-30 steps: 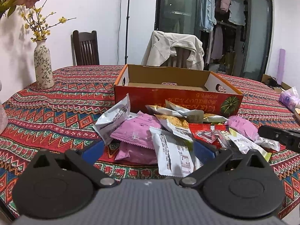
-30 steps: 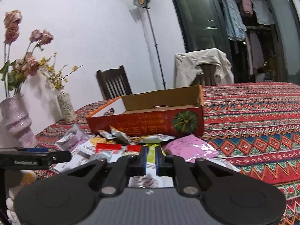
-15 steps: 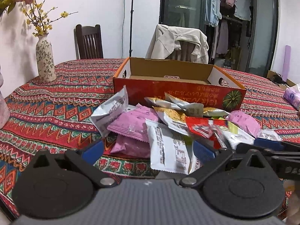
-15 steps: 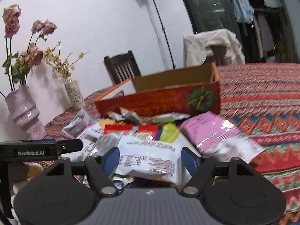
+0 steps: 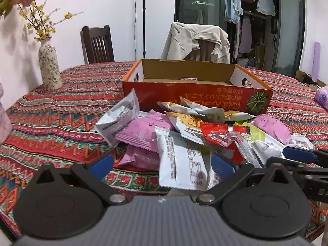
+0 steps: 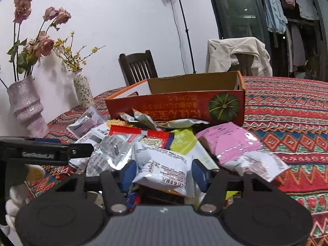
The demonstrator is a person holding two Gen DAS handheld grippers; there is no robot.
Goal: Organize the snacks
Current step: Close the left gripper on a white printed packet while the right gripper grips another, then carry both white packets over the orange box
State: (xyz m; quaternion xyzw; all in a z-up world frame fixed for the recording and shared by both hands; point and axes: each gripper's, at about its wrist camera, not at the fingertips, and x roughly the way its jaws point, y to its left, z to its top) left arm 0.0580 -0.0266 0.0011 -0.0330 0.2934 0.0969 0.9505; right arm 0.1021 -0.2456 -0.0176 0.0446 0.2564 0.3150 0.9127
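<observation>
Left gripper (image 5: 162,164) jaws wide apart, low over the near edge of the snack pile (image 5: 184,131), a white packet (image 5: 180,162) between its fingers, not pinched. Right gripper (image 6: 163,172) jaws closing on a white pouch (image 6: 164,170); both blue pads touch its sides. Pile sits on the patterned cloth (image 5: 61,123), just in front of the orange box (image 5: 194,100), which looks empty. Pink pack (image 6: 227,141) on the pile's right.
</observation>
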